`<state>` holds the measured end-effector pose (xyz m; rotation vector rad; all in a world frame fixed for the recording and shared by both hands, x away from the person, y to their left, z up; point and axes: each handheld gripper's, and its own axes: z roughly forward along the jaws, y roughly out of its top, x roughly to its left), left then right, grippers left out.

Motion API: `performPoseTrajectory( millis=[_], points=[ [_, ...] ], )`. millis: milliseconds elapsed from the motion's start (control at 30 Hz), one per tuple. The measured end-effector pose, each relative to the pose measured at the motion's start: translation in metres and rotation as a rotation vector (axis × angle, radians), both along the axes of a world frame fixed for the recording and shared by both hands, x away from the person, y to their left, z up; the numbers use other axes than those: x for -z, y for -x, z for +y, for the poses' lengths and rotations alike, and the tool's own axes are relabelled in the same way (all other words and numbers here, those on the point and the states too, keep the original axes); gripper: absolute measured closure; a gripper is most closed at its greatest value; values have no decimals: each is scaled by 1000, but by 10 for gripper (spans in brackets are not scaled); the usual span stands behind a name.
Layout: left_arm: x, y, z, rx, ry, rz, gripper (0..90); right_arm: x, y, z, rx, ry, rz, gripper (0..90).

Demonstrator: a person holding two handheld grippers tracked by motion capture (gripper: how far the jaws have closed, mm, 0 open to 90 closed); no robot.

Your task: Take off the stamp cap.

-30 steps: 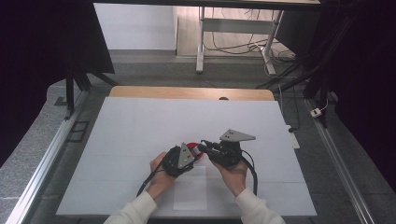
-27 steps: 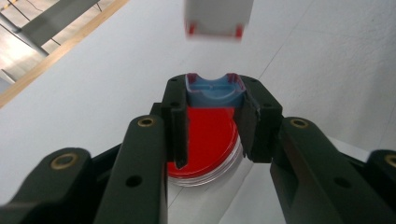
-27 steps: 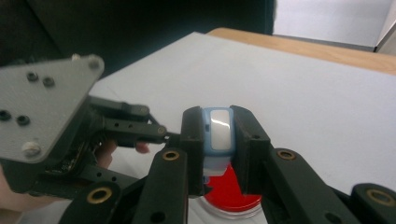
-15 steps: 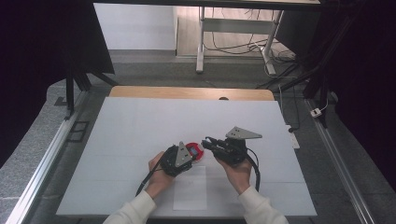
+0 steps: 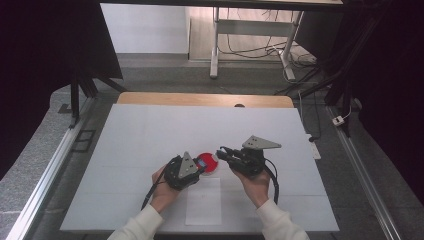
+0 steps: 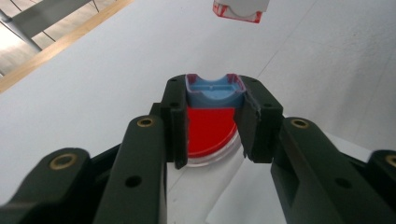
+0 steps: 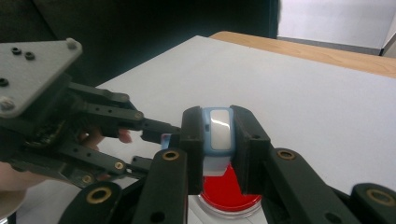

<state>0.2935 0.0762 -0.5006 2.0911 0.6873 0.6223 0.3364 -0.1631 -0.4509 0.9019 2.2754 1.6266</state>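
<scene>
Pulling the light-blue plastic piece with the white oblong face (image 7: 220,128) cleanly away from the round red disc in its clear plastic rim (image 6: 210,133) looks like the step in hand, and it calls for opposite, steady pulls rather than a twist. The left claw (image 6: 212,119) is narrowed on the disc's sides, with a blue squarish part seated at the disc's far edge between its jaw tips. The right claw (image 7: 219,133) is closed on the blue piece, which stands just above the red disc at the bottom of the right gripper view. In the high view both meet low and centre of the frame, over the white counter (image 5: 150,130), the left claw (image 5: 199,166) touching the disc (image 5: 207,161) and the right claw (image 5: 223,153) coming in from the right. Keeping the left grip still and low should stop the disc from skidding.

A white sheet of paper (image 5: 203,201) lies just below the hands, and a small red-and-white block (image 6: 239,10) sits at the top of the left gripper view, well apart. Nothing stands between the claws; only their own jaws crowd each other.
</scene>
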Motion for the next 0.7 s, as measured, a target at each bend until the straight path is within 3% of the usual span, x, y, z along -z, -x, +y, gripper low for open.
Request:
performPoseTrajectory(
  millis=[433,700],
  points=[
    [-8,19,41,-36,50,35,652,0,-1,-2,-2,6,-4,751],
    [-5,34,67,-79,79,50,651,1,-1,-2,-5,16,-9,751]
  ],
)
